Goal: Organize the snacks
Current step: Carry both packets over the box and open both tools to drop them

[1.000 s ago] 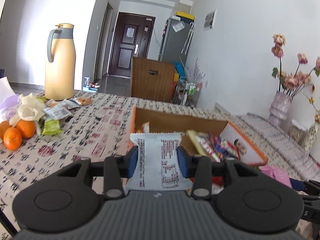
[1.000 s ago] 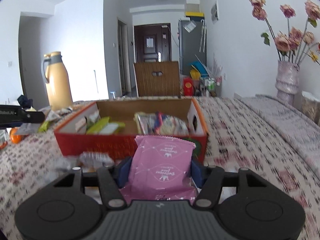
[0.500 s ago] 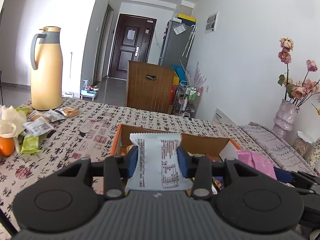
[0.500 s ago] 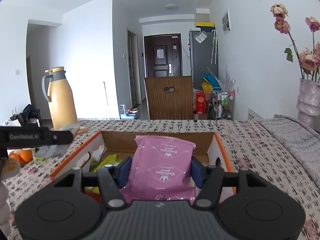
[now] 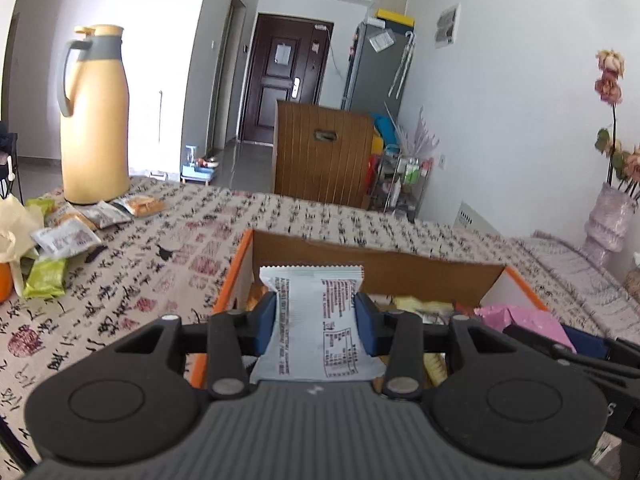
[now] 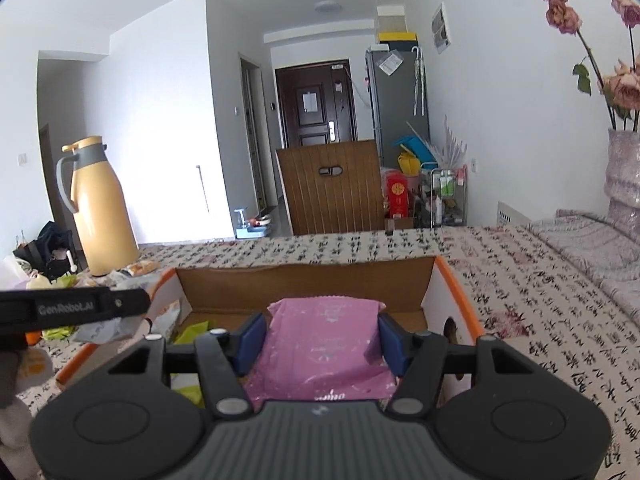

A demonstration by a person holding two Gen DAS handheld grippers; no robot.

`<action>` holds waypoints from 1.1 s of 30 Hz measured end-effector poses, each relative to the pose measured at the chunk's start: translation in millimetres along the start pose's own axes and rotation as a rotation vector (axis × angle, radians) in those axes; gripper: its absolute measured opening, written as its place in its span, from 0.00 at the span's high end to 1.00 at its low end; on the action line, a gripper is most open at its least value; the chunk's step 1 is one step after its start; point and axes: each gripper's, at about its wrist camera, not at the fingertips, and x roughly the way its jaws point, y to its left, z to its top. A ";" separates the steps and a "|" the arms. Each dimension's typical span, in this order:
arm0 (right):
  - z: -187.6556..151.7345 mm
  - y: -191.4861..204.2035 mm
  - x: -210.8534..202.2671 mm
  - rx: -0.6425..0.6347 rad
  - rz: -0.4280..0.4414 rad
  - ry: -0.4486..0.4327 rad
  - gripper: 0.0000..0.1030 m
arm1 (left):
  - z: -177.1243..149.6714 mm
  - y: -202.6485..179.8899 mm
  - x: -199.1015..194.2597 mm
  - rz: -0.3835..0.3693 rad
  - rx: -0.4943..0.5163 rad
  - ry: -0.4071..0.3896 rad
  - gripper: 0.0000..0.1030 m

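Step in hand: both grippers are carrying a packet each to the box [image 5: 400, 268], w/ the drop still to come.

Left gripper [image 5: 316, 322] is clamping a white packet [image 5: 316, 320] btwn its blue pads; the packet is standing upright, top edge poking above the pads, over the box's near-left corner. Right gripper [image 6: 322, 344] is pinching a pink packet [image 6: 324, 344] the same way, over the near edge of the box [image 6: 304, 280], roughly mid-width.

Next move, as I judge it: each gripper needs to be inside the box walls and over a free patch before the pads are parting. The left one looks close to the orange wall, so the packet could catch on the rim or fall outside. The two grippers are also sitting just beside each other, so a bump is a risk.

Views differ. The left view is showing loose snacks [image 5: 68, 236] lying on the cloth [image 5: 180, 248] near the yellow jug [image 5: 96, 120], plus the pink packet at its right edge w/ box contents partly hidden. The right view is showing the box's far wall, bare floor at the back, green packets [image 6: 192, 330] at the left, and the left gripper's side bar across its left edge.
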 end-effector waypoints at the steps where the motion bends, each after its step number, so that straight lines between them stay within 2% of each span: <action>1: -0.9 0.9 1.2 -0.003 0.002 0.003 0.42 | -2.4 -0.6 1.6 -0.001 0.007 0.005 0.59; 2: -1.6 1.9 1.9 -0.006 0.003 0.007 0.42 | -3.7 -0.5 2.1 -0.002 0.009 0.007 0.57; 4: -3.4 1.5 3.1 -0.008 0.008 0.012 0.42 | -5.6 -0.1 2.1 0.008 0.008 0.010 0.47; 5: -4.3 0.7 3.9 -0.006 0.008 0.016 0.40 | -6.4 0.8 1.4 0.019 0.007 0.010 0.32; 6: -4.1 -0.6 4.5 0.001 0.009 0.023 0.29 | -7.3 1.3 -0.7 0.025 0.005 -0.001 0.17; 7: -4.4 -2.3 4.4 0.009 0.009 0.027 0.14 | -7.4 2.4 -2.6 0.033 0.003 -0.013 0.11; 8: -4.9 -3.6 4.7 0.015 0.004 0.027 0.07 | -7.0 2.4 -4.6 0.043 0.003 -0.021 0.01; 9: -5.5 -4.4 4.3 0.020 -0.003 0.026 0.00 | -6.8 2.8 -7.1 0.049 0.000 -0.032 0.00; 24: -3.4 -3.5 5.5 0.013 -0.031 0.039 0.00 | 2.6 2.8 -19.8 0.056 -0.026 -0.032 0.00; 33: 11.5 6.6 -28.6 -0.025 -0.039 0.033 0.00 | 12.6 4.7 -46.7 0.043 -0.033 -0.003 0.00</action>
